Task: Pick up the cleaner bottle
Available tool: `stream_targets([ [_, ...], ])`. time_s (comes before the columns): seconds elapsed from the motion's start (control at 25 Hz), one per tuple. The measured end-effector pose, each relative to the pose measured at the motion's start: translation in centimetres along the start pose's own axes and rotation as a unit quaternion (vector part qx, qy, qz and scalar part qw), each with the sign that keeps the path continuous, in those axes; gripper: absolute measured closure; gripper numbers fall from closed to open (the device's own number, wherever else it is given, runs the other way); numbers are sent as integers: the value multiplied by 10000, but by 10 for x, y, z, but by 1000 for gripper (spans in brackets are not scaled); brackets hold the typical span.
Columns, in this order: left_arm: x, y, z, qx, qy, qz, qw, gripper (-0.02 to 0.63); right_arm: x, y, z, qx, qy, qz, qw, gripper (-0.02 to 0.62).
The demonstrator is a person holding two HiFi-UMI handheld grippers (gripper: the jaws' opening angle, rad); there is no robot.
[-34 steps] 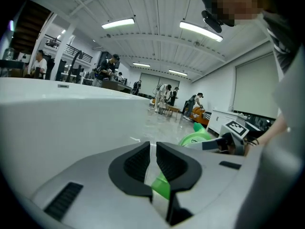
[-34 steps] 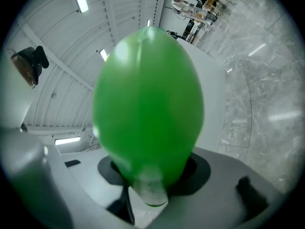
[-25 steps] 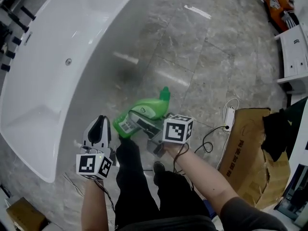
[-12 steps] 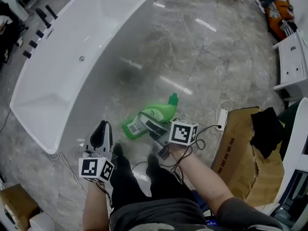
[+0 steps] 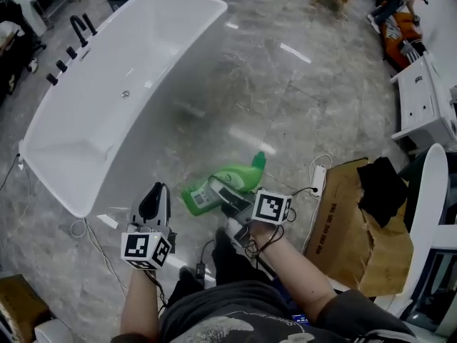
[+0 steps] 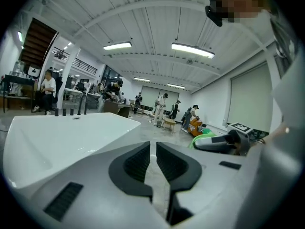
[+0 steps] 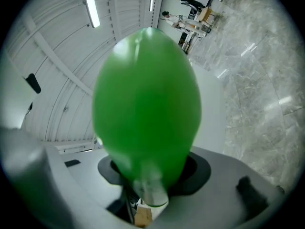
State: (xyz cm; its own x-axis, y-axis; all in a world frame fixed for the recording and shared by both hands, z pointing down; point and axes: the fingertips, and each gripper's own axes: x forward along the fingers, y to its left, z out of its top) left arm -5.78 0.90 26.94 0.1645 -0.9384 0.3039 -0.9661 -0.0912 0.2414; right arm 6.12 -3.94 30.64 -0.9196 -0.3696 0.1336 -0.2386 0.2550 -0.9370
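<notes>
Above the floor (image 5: 321, 106), before your legs, your right gripper (image 5: 227, 197) clamps the green bottle (image 5: 239, 179) across its body; the bottle lies near level, cap pointing away to the right; your left gripper (image 5: 152, 200), just beside, is all but closed, empty.

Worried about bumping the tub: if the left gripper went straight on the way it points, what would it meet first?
Probably bare floor just right of the bathtub. The left gripper seems to aim past the rim, though depth is hard to judge.
</notes>
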Motion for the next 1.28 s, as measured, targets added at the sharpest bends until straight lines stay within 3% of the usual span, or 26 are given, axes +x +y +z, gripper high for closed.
stream_targets([
  [0.32,-66,9,14,-41,-133,-196,9997,555,-12,40,-41,100,-418,-192,9989,400],
  [0.72,-129,-5,13,50,-341,-456,9984,555,-40,79,-91,141,-767,-95,9969,400],
  [1.28,-257,-1,-12,53,-504,-490,9975,555,-72,132,-195,-23,-760,17,9971,400],
])
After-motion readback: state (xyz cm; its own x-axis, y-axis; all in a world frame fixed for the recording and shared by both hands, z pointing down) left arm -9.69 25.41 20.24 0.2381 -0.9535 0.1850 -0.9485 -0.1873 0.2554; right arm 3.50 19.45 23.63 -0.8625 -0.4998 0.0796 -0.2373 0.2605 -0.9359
